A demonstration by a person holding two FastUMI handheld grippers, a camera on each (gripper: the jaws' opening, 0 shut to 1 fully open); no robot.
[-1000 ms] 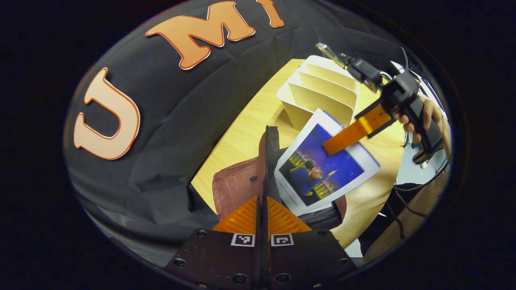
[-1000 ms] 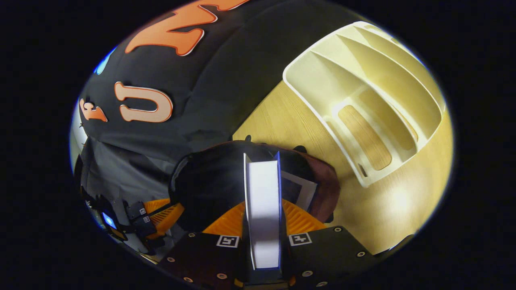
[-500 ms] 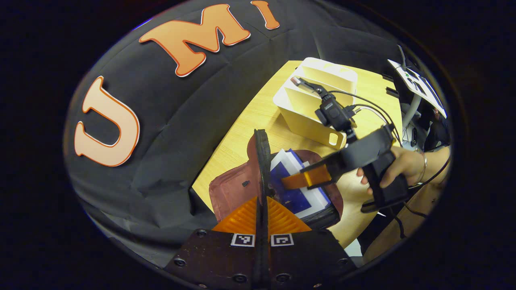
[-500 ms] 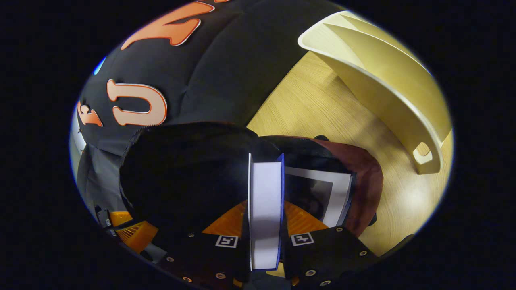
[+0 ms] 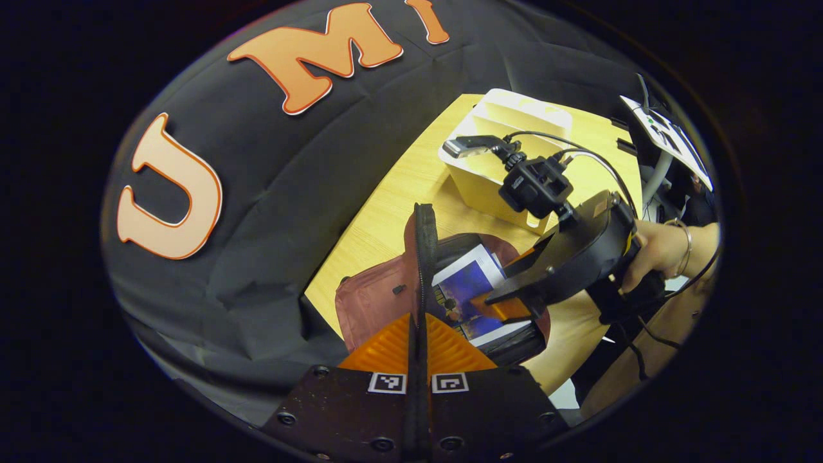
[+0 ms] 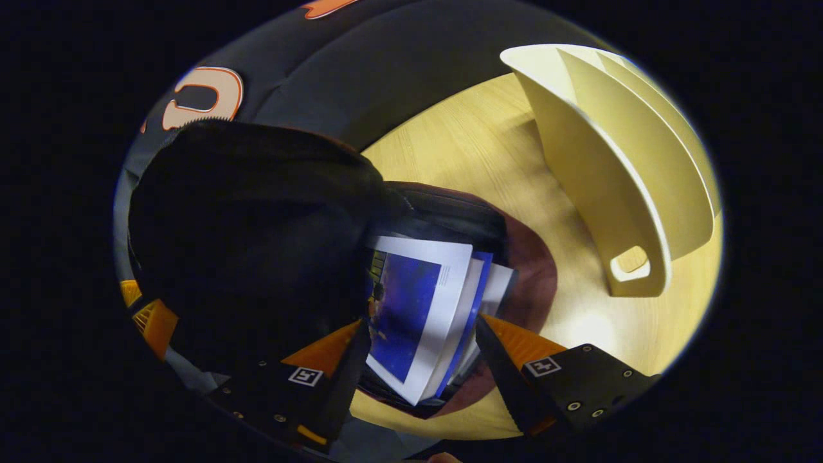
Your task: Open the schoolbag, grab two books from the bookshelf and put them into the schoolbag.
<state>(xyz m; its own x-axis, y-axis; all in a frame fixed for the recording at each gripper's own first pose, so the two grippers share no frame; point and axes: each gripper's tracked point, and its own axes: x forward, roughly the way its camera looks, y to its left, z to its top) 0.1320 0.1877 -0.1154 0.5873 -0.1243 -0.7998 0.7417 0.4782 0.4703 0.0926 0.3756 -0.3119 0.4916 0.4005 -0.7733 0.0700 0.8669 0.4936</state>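
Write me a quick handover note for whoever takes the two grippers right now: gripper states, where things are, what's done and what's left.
Left gripper: shut on the schoolbag's zipper edge, holding it open.
Right gripper: open, just above the books, gripping nothing.
Books: two lie inside the open schoolbag, the blue-covered one on top.
Bookshelf: stands on the table beyond the bag; the slots in view hold no books.
Done: bag opened, both books in.
Left: probably just withdraw the right gripper and release the bag edge; check that the books sit fully inside.

books inside the open schoolbag on the table, bookshelf just beyond
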